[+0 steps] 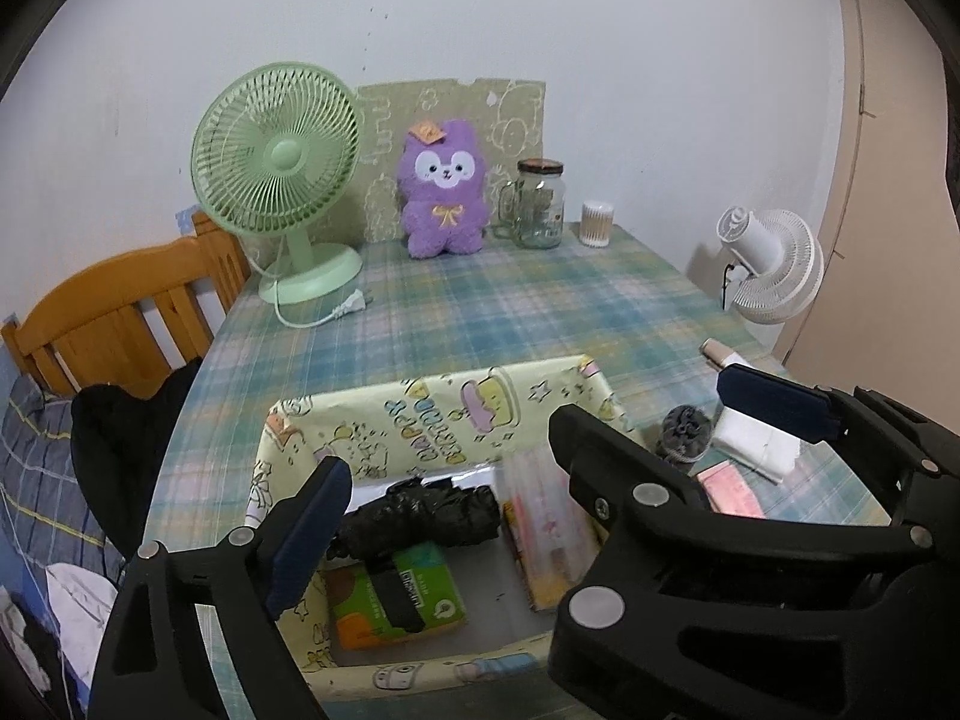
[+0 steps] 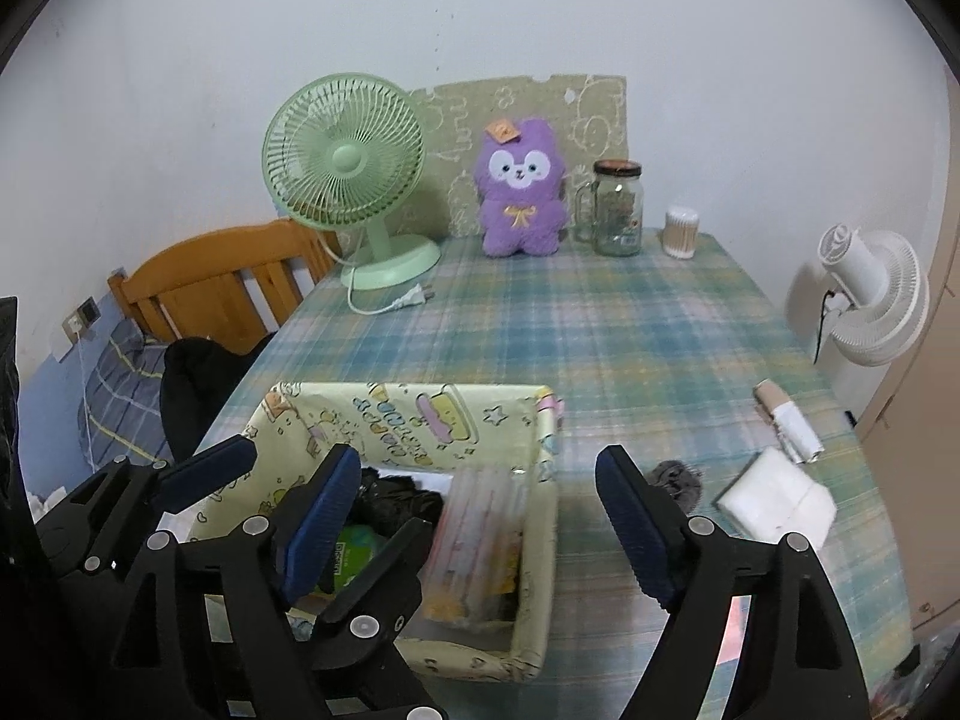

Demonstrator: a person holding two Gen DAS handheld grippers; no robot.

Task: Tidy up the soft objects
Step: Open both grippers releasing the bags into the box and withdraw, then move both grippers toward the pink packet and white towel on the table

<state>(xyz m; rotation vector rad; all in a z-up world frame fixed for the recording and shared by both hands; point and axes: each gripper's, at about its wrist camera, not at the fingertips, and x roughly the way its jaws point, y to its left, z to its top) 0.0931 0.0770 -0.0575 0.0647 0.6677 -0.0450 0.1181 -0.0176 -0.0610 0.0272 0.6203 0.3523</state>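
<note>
A yellow cartoon-print box (image 1: 420,414) (image 2: 420,414) stands at the near edge of the plaid table. Inside lie a black rolled bag (image 1: 426,510), a green tissue pack (image 1: 396,600) and a pink-and-yellow pack (image 1: 549,534) (image 2: 474,534). My left gripper (image 1: 450,486) hovers open over the box with nothing between its pads. Beside it my right gripper (image 2: 477,456) is open and empty over the box's right wall, its fingers interleaved with the left's. A grey fluffy scrunchie (image 1: 681,429) (image 2: 678,483), a white folded cloth (image 1: 759,444) (image 2: 777,501) and a pink packet (image 1: 732,492) lie right of the box.
At the back stand a green desk fan (image 1: 279,162), a purple plush (image 1: 441,192) (image 2: 522,186), a glass jar (image 1: 540,204) and a cotton-swab tub (image 1: 597,222). A small tube (image 2: 786,420) lies at the right. A white fan (image 2: 870,294) stands off the right edge, a wooden bed frame (image 1: 120,312) off the left.
</note>
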